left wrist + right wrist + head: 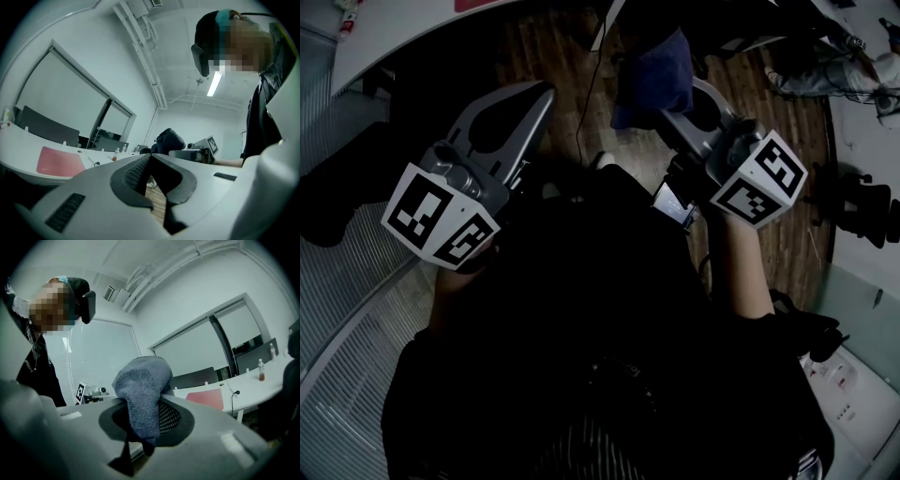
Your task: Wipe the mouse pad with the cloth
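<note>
Blue-grey knitted cloth (140, 385) sits pinched between the jaws of the right gripper (158, 398), apparently carried for wiping; the left gripper (150, 158) jaws meet, empty.

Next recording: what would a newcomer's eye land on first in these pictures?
The blue cloth bunches up out of the right gripper, whose jaws are shut on it. The left gripper is shut on nothing. Both are held over the wooden floor, away from the pink mouse pad lying on the white desk.
</note>
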The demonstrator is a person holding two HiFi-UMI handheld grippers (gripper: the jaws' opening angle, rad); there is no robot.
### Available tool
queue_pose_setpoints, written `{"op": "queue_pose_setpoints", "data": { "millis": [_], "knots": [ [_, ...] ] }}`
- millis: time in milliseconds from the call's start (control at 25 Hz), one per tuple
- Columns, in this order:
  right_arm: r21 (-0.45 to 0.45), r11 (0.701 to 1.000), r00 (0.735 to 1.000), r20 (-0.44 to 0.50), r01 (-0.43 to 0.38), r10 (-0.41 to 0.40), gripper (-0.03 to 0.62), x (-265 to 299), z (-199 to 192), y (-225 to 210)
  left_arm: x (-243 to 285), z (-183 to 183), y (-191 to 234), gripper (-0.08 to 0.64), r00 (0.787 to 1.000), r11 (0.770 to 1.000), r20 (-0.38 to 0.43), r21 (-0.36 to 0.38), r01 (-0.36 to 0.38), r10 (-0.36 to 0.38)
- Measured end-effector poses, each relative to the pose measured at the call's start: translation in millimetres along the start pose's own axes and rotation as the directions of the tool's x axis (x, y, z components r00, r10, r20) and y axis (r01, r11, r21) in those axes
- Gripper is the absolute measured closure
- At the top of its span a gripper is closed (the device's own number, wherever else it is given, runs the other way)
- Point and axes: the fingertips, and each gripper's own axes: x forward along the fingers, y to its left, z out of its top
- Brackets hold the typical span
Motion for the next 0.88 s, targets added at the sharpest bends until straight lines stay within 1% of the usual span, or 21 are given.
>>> {"op": "queue_pose_setpoints", "data": {
  "millis": [200, 320, 400, 520, 600, 760, 880],
  "knots": [
    [-0.03, 0.999, 0.999, -0.031, -0.016, 0.015, 0.518, 0.1, -2.7, -9.1, 7.8, -2.0, -0.9, 0.554, 1.0, 1.0, -0.004, 0.007, 0.003, -0.003],
    [-0.038, 0.998, 0.998, -0.035, -0.053, 0.052, 0.518, 12.1, -2.6, -22.2, 17.1, -6.3, 4.5, 0.554, 1.0, 1.0, -0.03, 0.027, 0.0, 0.001],
    [-0.045, 0.996, 0.996, -0.039, -0.083, 0.081, 0.518, 26.5, -3.4, -34.5, 23.5, -9.9, 16.2, 0.554, 0.999, 0.999, -0.043, 0.031, -0.015, 0.016],
    [-0.02, 0.991, 0.991, -0.036, -0.13, 0.13, 0.518, 45.1, 3.5, -61.3, 40.8, -4.2, 37.9, 0.554, 0.998, 0.999, -0.042, 0.02, -0.05, 0.051],
    [-0.002, 0.988, 0.987, -0.033, -0.157, 0.157, 0.518, 52.3, 17.6, -86.0, 63.8, 8.2, 52.1, 0.554, 0.996, 0.997, -0.041, 0.022, -0.074, 0.075],
    [-0.001, 0.98, 0.979, -0.036, -0.199, 0.198, 0.518, 65.7, 43.4, -137.2, 111.6, 27.1, 80.1, 0.554, 0.993, 0.993, -0.042, 0.037, -0.111, 0.113],
    [-0.002, 0.972, 0.972, -0.039, -0.233, 0.233, 0.518, 71.9, 47.8, -150.2, 120.6, 28.6, 86.7, 0.554, 0.99, 0.99, -0.035, 0.035, -0.139, 0.14]
  ]
}}
